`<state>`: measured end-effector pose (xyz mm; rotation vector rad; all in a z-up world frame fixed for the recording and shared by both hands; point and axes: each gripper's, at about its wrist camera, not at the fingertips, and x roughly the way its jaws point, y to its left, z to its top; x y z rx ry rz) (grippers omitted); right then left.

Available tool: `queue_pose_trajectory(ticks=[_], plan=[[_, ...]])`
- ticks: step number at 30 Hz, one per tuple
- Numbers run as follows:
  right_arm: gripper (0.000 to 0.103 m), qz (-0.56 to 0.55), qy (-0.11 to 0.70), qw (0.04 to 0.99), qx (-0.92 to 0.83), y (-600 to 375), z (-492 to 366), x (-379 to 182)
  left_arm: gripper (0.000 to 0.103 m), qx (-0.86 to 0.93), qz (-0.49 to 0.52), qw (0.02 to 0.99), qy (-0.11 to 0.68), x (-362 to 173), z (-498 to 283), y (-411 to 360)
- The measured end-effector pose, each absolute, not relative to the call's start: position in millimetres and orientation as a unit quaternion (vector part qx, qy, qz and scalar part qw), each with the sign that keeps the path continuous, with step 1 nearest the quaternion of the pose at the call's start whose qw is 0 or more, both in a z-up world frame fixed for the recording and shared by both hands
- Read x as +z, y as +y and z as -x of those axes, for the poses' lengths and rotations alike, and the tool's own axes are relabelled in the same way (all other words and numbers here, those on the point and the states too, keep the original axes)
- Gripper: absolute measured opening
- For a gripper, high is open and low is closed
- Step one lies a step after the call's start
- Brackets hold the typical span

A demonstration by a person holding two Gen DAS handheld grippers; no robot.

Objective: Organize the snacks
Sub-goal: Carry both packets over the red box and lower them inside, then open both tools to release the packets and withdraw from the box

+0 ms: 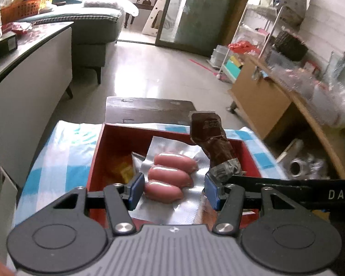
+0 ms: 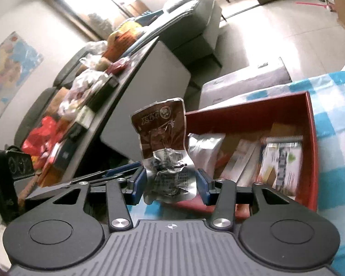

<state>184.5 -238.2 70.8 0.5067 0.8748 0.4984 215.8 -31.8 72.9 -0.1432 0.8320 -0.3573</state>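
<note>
Left claw [image 1: 172,189] pinched the sausage pack [image 1: 170,177] by its sides, hovering over the red box [image 1: 99,147], probably for dropping in. Right claw [image 2: 171,185] clamped the brown pouch [image 2: 163,135] upright beside that box on the checkered desk [image 2: 338,119].

A: What hides beneath the sausage pack [image 1: 170,177] between the left fingers?

B: Most of the red box [image 1: 99,151] floor; a yellow packet [image 1: 124,170] beside the left pad is only half seen.

A: And the print on the brown pouch [image 2: 163,138] between the right fingers?

B: Too crumpled to read. Right of those fingers, the boxed packets [image 2: 280,161] blur, and the checked cloth [image 2: 333,138] runs off the edge.
</note>
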Motion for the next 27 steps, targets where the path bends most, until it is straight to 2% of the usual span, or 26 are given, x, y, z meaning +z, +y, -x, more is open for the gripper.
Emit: queue_pose_trajectory(ticks=[7, 11, 27], plan=[[0.056, -0.198, 0.438, 0.856, 0.190, -237.8, -212.0, 49.5, 0.050, -0.144, 0.027, 0.894, 0.424, 46.7, -231.2, -50.6], [0.061, -0.174, 0.446, 0.864, 0.156, -241.8, -212.7, 43.1, 0.050, -0.130, -0.002, 0.901, 0.415, 45.4, -226.0, -55.3], [0.075, -0.122, 0.439, 0.877, 0.153, -238.1, -153.1, 63.7, 0.052, -0.150, -0.035, 0.906, 0.396, 63.9, -182.9, -65.1]])
